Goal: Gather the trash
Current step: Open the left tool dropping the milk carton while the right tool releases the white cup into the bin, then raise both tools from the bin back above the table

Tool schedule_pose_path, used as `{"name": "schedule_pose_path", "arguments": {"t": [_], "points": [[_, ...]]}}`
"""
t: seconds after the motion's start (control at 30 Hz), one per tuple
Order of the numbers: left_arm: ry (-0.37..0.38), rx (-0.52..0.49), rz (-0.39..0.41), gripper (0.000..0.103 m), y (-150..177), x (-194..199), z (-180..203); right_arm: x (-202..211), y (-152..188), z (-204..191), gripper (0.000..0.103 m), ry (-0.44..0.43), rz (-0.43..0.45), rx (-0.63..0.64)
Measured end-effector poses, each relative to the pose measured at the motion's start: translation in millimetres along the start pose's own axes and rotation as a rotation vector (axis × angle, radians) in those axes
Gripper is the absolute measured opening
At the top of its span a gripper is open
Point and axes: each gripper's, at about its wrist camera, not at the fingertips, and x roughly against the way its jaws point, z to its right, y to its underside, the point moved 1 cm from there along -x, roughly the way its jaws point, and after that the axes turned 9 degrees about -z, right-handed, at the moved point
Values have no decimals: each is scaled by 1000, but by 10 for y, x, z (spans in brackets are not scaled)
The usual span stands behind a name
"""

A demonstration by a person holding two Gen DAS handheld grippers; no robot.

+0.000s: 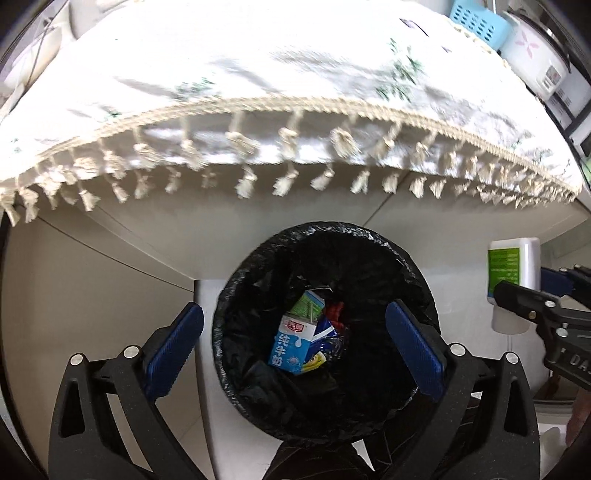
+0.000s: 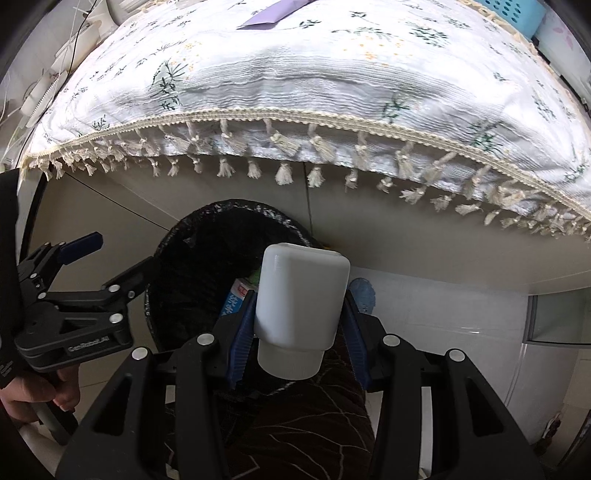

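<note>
- Below the fringed edge of the white floral tablecloth [image 1: 258, 74], a round bin lined with a black plastic bag [image 1: 236, 295] stands on the pale floor, close against the cabinet front.
- Down in the bin lies a blue-and-white milk carton [image 1: 291, 343], next to other wrappers: a green-printed one, a blue one and something red.
- Over the bin's mouth hangs the left gripper [image 1: 293, 354], its blue-padded fingers [image 1: 173, 350] spread wide, nothing between them.
- To the right of it, the right gripper [image 2: 299, 325] clamps a white plastic bottle [image 2: 301, 299] between its blue pads, the cap end towards the camera.
- Seen from the left wrist camera, that bottle carries a green label and sits just beside the bin's right rim, not in the bin.
- At the far right corner of the table stand a light-blue perforated basket [image 1: 476, 22] and a white rice cooker with a pink flower print [image 1: 535, 55].
- A person's hand [image 2: 37, 395] grips the left gripper's handle.
</note>
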Motion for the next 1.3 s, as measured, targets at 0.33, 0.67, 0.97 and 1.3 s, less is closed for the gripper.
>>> {"name": "schedule_pose_path", "arguments": {"t": [0.33,0.67,0.97,1.3], "points": [[-17,52,16,97,57,240,-323,-194,-245,-418,43,-17,-24,68],[-43,94,9,97,103,211,-545,-580,-399,-730,43,-21,-83,117],[-40,106,-3,97,103,130,-594,-625,-389,-796,44,-8,-73,137],[-38,98,9,97,72,164,-551,-230,-343,-450,77,25,-1,131]]}}
